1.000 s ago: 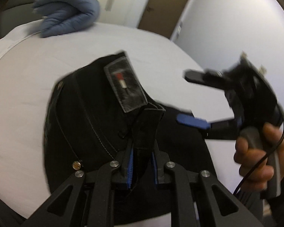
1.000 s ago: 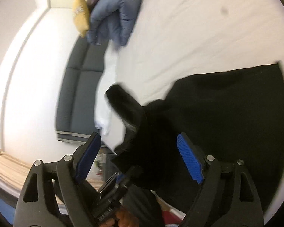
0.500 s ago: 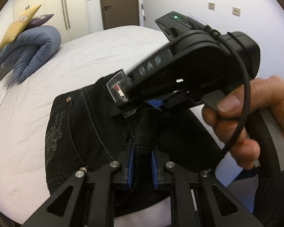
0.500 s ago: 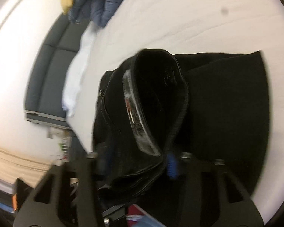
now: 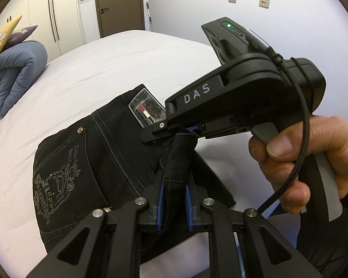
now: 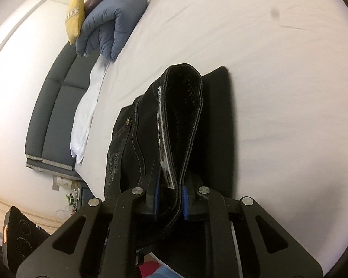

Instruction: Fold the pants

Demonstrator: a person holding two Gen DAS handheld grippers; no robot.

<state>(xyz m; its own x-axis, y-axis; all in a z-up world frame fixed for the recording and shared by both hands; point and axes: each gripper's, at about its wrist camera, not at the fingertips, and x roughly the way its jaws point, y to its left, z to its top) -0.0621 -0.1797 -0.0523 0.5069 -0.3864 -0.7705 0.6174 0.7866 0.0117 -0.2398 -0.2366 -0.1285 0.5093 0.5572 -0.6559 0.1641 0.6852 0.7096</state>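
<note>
Black denim pants (image 5: 85, 162) lie folded on a white bed (image 5: 109, 64), back pocket print and waistband patch facing up. My left gripper (image 5: 174, 206) is shut on the waistband and lifts a fold of it. My right gripper (image 5: 183, 131) comes in from the right, just above the left one, held by a hand. In the right wrist view the right gripper (image 6: 170, 200) is shut on the raised waistband of the pants (image 6: 181, 120), beside the patch.
A rolled blue duvet (image 5: 14, 71) with a yellow cushion (image 6: 75, 20) sits at the bed's far end. A grey sofa (image 6: 53, 115) stands beside the bed. Wardrobes and a brown door (image 5: 118, 4) are behind the bed.
My right gripper was open and apart from the pants; it moved in over the left gripper and shut on the waistband. The left gripper kept its hold.
</note>
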